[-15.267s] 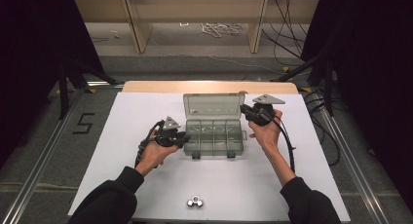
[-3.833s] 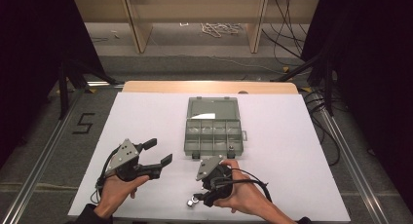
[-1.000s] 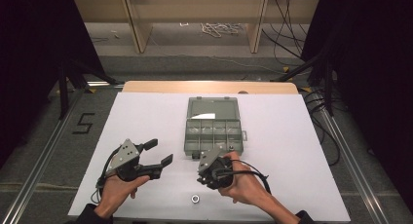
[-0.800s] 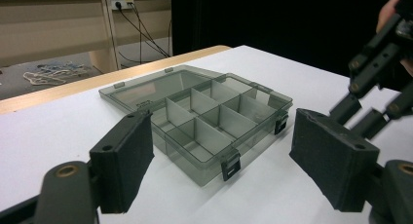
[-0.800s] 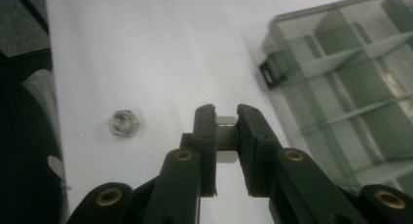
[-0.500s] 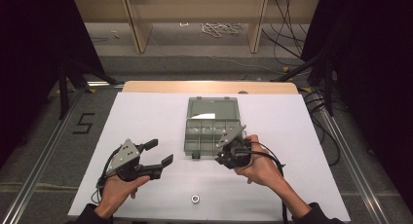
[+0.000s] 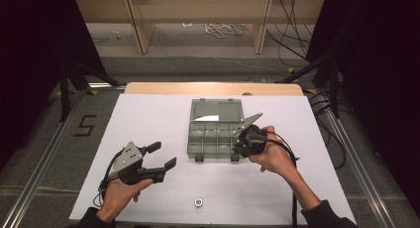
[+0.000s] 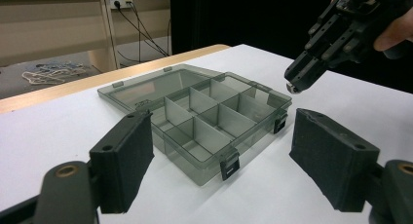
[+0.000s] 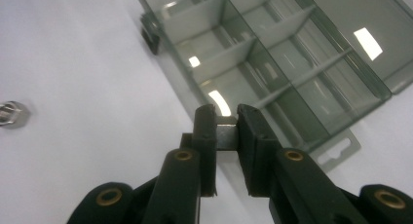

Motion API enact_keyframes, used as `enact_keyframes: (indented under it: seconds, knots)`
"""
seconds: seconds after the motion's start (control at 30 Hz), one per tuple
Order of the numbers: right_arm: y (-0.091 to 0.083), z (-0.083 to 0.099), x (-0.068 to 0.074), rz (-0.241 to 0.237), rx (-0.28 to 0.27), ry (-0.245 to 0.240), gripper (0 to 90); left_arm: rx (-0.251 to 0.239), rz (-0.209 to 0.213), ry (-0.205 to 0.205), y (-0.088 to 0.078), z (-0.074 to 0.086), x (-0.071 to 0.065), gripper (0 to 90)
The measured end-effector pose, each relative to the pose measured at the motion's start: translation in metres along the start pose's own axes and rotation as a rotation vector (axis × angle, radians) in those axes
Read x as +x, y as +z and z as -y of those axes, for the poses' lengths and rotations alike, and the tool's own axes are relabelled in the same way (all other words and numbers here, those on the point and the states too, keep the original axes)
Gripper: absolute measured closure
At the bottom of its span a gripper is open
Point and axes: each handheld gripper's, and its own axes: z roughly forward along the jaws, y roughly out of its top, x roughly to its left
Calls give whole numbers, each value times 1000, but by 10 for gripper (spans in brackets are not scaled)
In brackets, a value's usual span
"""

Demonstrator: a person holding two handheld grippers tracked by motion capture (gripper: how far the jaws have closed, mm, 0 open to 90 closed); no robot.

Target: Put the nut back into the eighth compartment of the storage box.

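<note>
A smoky clear compartment box (image 7: pixel 216 126) lies open mid-table, its lid flat behind it. My right gripper (image 7: pixel 241 144) hangs over the box's front right corner, shut on a small metal nut (image 9: pixel 225 136) pinched between its pads. From the left gripper view, the right gripper (image 8: pixel 294 85) shows above that corner of the box (image 8: pixel 195 107). A second nut (image 7: pixel 198 202) lies loose near the table's front edge. My left gripper (image 7: pixel 162 156) rests at the front left, open and holding nothing, aimed at the box.
The white table top (image 7: pixel 148 119) has a wooden strip along its far edge. The box's (image 9: pixel 272 63) dividers form several small cells. The loose nut (image 9: pixel 10 113) lies to the left in the right gripper view. Metal rails run along both sides of the table.
My right gripper has travelled from the table's front middle up and to the right, reaching the box's front right corner with the nut in its jaws. The left gripper has stayed put.
</note>
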Motion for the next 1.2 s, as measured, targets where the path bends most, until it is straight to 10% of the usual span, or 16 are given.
enact_keyframes:
  seconds: [0.97, 1.2]
  knots:
    - [42, 2, -31, 44, 90, 51, 782, 2, 1, -5, 0, 0, 0, 228]
    - [35, 0, -31, 50, 55, 78, 640, 2, 1, 2, 0, 0, 0, 228]
